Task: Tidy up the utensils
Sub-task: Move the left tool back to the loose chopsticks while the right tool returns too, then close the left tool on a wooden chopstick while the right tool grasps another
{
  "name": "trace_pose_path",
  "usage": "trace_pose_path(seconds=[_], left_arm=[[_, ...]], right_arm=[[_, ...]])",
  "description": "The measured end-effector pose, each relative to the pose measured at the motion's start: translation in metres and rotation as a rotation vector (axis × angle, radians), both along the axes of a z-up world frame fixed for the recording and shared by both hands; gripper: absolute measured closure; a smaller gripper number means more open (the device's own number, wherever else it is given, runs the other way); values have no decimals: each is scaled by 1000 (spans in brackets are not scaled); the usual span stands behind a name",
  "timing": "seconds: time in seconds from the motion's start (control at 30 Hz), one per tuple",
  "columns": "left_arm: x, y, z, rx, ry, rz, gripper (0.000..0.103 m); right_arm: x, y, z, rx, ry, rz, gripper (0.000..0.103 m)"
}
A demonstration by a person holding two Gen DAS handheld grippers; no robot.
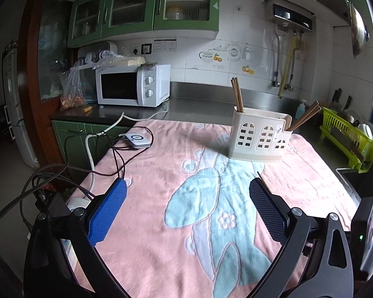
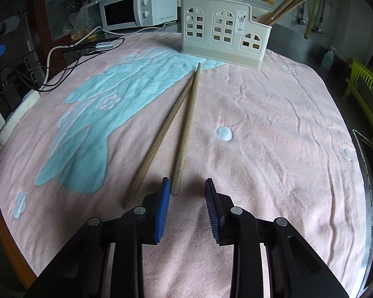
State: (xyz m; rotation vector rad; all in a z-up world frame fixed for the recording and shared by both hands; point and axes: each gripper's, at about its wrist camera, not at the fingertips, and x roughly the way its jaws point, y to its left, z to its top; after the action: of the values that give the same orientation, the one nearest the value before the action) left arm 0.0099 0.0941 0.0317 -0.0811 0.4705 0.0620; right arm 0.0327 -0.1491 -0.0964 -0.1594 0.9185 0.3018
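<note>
Chopsticks (image 2: pixel 176 129) lay before the utensil holder (image 2: pixel 223 32); my right hand-held gripper (image 2: pixel 187 188) gaped open, needing both sticks centred before closing.

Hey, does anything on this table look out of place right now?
Yes: two loose chopsticks lie flat on the pink towel, tips nearly touching toward the cream utensil holder, while the other chopsticks stand inside it. The open right gripper sits at their near ends.

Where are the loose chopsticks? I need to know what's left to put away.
In the right wrist view, the two chopsticks lie on the pink towel, between the open right gripper and the white holder.
</note>
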Motion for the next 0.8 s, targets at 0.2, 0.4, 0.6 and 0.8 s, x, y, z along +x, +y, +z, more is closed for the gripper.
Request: trace_pose_path(seconds=[0.2, 0.4, 0.6, 0.8], left_arm=[[-1, -3, -10, 7, 27, -13, 5], [-4, -3, -17, 7, 42, -12, 5], [-5, -12, -29, 20, 77, -55, 5], [-4, -42, -50, 19, 138, -145, 6]], right_arm=[[4, 4, 1, 21, 4, 3, 75], [14, 10, -2, 32, 15, -2, 82], [16, 6, -2, 29, 11, -13, 95], [10, -11, 6, 47, -3, -38, 96]])
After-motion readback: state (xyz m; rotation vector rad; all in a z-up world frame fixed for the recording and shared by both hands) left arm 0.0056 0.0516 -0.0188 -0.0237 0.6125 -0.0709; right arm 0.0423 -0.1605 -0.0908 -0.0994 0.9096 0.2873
